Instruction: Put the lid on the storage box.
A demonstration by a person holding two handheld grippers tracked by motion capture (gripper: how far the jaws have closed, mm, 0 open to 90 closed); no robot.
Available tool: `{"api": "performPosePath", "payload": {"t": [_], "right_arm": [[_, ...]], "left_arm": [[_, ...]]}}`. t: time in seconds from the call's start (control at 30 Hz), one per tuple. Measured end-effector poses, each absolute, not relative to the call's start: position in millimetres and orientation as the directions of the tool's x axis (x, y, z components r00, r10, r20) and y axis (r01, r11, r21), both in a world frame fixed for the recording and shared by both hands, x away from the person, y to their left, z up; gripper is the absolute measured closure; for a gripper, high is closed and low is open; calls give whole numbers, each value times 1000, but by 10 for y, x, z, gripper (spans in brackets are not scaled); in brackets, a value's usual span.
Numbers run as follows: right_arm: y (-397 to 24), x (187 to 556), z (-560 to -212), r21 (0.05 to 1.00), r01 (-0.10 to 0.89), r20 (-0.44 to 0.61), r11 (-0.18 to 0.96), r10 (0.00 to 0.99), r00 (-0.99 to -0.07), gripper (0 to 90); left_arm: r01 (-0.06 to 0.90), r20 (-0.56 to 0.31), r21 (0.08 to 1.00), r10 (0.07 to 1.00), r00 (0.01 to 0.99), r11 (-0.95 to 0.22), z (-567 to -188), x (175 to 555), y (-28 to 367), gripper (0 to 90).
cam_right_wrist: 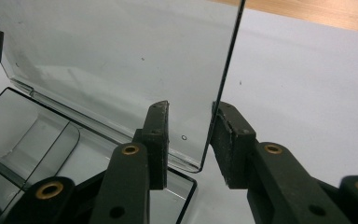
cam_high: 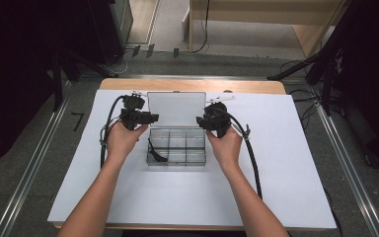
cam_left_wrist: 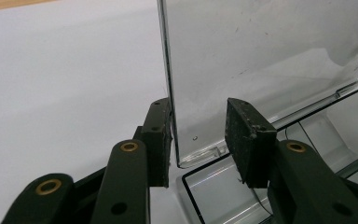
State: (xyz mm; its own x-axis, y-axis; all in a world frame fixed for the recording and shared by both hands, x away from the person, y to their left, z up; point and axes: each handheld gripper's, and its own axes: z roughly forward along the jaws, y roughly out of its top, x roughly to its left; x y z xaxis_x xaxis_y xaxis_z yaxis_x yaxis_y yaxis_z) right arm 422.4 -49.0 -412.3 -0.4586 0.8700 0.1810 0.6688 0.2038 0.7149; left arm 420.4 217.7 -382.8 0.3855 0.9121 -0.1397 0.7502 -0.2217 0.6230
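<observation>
A clear plastic compartment box [cam_high: 176, 146] sits near the far edge of the white-covered table [cam_high: 286, 163], roughly midway between its left and right edges, with its transparent lid [cam_high: 176, 108] standing upright. The left gripper [cam_high: 139, 117] straddles the lid's left edge: in the left gripper view one pad [cam_left_wrist: 161, 140] lies against the lid [cam_left_wrist: 261, 60] while the other stands clear of it, so the jaws are narrow but not clamped. The right gripper [cam_high: 208, 121] brackets the lid's right edge [cam_right_wrist: 226, 79]; whether its pads [cam_right_wrist: 228, 140] press the plastic is hard to tell. A small dark item [cam_high: 156, 153] lies in the box's left compartment, too small to identify.
</observation>
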Motion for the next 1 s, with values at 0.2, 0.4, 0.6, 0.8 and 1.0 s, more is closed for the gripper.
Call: {"api": "performPosePath", "payload": {"t": [0.2, 0.4, 0.6, 0.8, 1.0], "right_arm": [[-497, 4208, -4122, 722, 659, 178, 211, 863, -472, 679], [-500, 4184, -4109, 726, 651, 169, 221, 861, -480, 686], [-509, 4157, -4102, 727, 645, 156, 234, 859, -487, 708], [-522, 4127, -4090, 729, 641, 150, 240, 858, -492, 707], [-533, 4090, -4025, 752, 616, 143, 234, 854, -500, 698]], "left_arm": [[736, -147, 639, 904, 401, -222, -3852, 4161, 2205, 610], [722, -136, 652, 901, 413, -232, -3851, 4116, 2219, 626], [709, -111, 659, 899, 423, -251, -3847, 4081, 2221, 668], [697, -106, 669, 896, 431, -256, -3852, 4051, 2231, 684], [685, -100, 680, 892, 440, -262, -3836, 4028, 2235, 684]]}}
